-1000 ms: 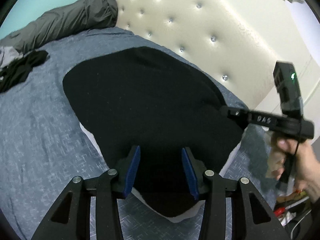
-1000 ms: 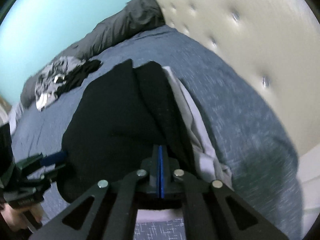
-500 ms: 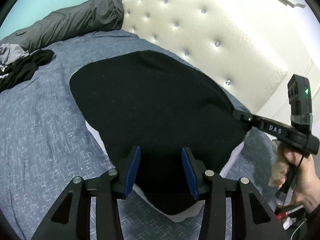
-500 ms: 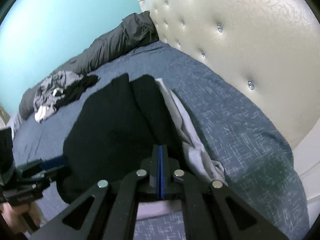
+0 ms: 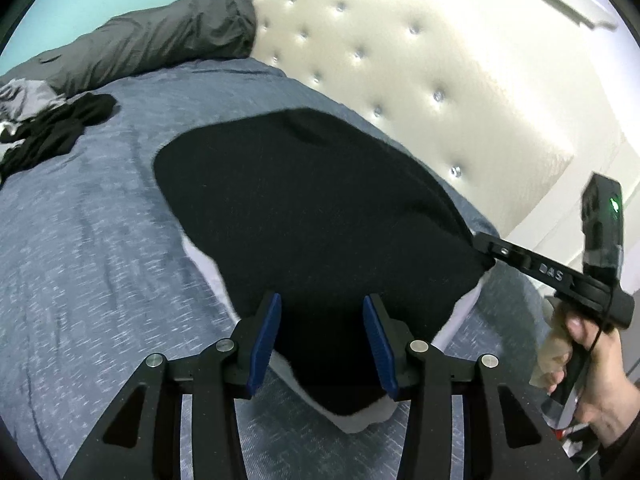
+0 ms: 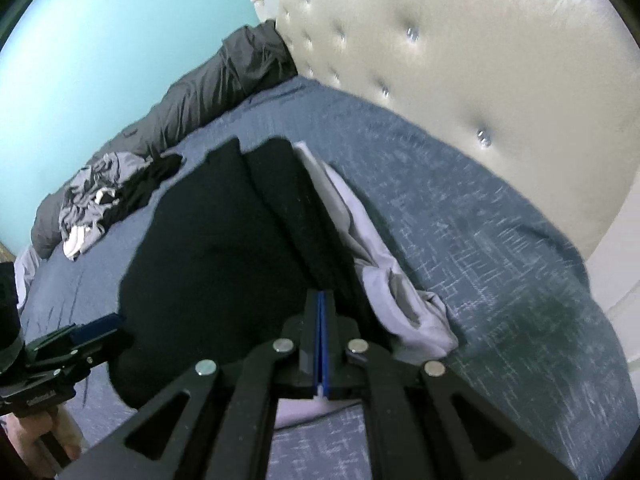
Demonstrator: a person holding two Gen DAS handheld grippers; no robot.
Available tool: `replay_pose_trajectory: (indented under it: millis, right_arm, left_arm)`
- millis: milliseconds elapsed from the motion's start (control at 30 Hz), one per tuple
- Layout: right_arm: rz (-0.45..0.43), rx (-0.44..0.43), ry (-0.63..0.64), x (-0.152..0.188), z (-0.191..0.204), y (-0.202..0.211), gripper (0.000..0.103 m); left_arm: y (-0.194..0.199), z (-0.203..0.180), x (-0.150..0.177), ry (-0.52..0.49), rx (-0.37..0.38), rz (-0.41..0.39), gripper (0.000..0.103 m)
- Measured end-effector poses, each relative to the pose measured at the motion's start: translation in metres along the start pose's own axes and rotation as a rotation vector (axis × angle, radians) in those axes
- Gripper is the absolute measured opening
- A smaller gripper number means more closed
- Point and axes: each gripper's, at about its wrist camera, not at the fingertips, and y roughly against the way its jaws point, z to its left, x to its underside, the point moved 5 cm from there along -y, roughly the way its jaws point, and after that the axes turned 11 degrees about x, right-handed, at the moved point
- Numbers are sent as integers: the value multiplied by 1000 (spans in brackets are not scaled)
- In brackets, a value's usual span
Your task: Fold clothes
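1. Garment count: one black garment [image 5: 312, 216] lies spread on the blue bedspread [image 5: 88, 248], with one pale grey-white garment [image 6: 384, 276] under it, showing along its edges.
2. One loose heap of dark and grey clothes [image 6: 108, 200] sits well apart, toward the far side of the bed, near one dark grey rolled duvet [image 5: 152, 36] against the turquoise wall.
3. One cream tufted headboard [image 5: 420, 80] runs behind the bed.
4. Two grippers are in view. The left gripper [image 5: 320, 340] hangs over the near edge of the black garment, its blue pads spread wide with nothing between them.
5. The right gripper [image 6: 321, 340] has its blue pads pressed together on the black garment's edge; the left view shows its tip at the cloth's right corner, held by a hand [image 5: 592, 376].
6. Compared with a second ago, the left gripper's view has pulled back: the black garment now sits further off and more bedspread shows on the left.
7. The right gripper's clamp on the cloth is unchanged, and the left gripper's spread matches the earlier frames.
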Motion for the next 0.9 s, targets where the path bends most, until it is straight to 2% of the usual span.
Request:
replay_pose_trajectory:
  millis: [167,267,600,900]
  right_arm:
    - [-32,12,-5,-3,5,31,0]
    - [-40,16,-20,-2,9,51,0]
    - [-111,27,-13,1,35,122,1]
    - [-166,27,13,5,63,182,3]
  left_arm:
    - [29,-9,-3,-2,-7,-31,47]
    - [49,-18,-6,-7,-8,-46,56]
    - [121,-46,-14,-44,-14,-120,60]
    - [178,-65,-16,-70,-25,-169,69]
